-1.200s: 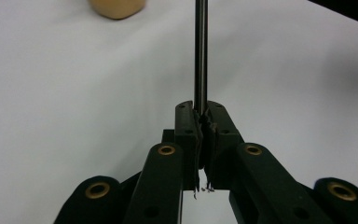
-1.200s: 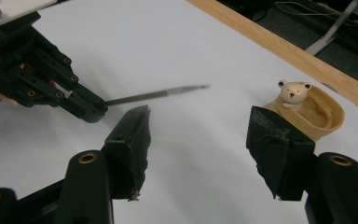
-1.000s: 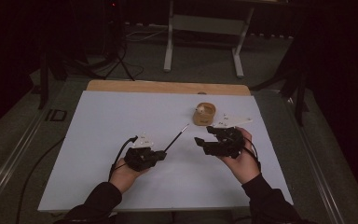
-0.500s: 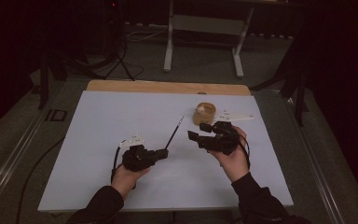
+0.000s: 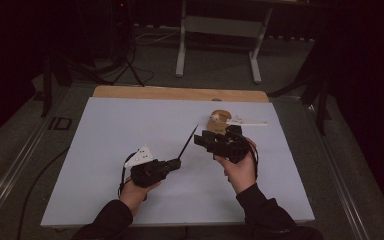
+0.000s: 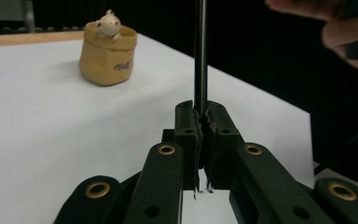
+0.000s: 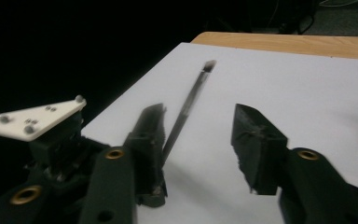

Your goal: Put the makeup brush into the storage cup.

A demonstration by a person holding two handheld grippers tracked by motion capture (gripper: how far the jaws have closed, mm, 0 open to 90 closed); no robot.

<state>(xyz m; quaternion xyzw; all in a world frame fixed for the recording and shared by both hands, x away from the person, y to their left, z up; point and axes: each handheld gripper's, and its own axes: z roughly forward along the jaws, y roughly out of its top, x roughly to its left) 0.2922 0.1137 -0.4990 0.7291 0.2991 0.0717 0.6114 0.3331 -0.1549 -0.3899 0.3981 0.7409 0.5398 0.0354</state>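
My left gripper (image 5: 176, 162) is shut on the lower end of a thin black rod (image 5: 187, 142), which slants up and away toward the pouch. In the left gripper view the rod (image 6: 200, 56) rises straight from the pinched jaws of the left gripper (image 6: 200, 109). My right gripper (image 5: 200, 139) is at the rod's far half, and its jaws have just been closing. In the right gripper view the rod (image 7: 191, 100) passes between the jaws of the right gripper (image 7: 199, 120), close to the left one, with a gap to the right one. A tan pouch (image 5: 219, 119) with a small pale figure in it stands behind.
A white sheet (image 5: 130, 125) covers the table, with a wooden strip (image 5: 180, 93) along its far edge. A thin white piece (image 5: 250, 123) lies beside the pouch (image 6: 107, 56). A metal stand (image 5: 220, 25) is on the floor beyond.
The right gripper has moved left, toward the rod, so that the rod now lies between its jaws. Its jaws have narrowed. The left hand has kept nearly still.
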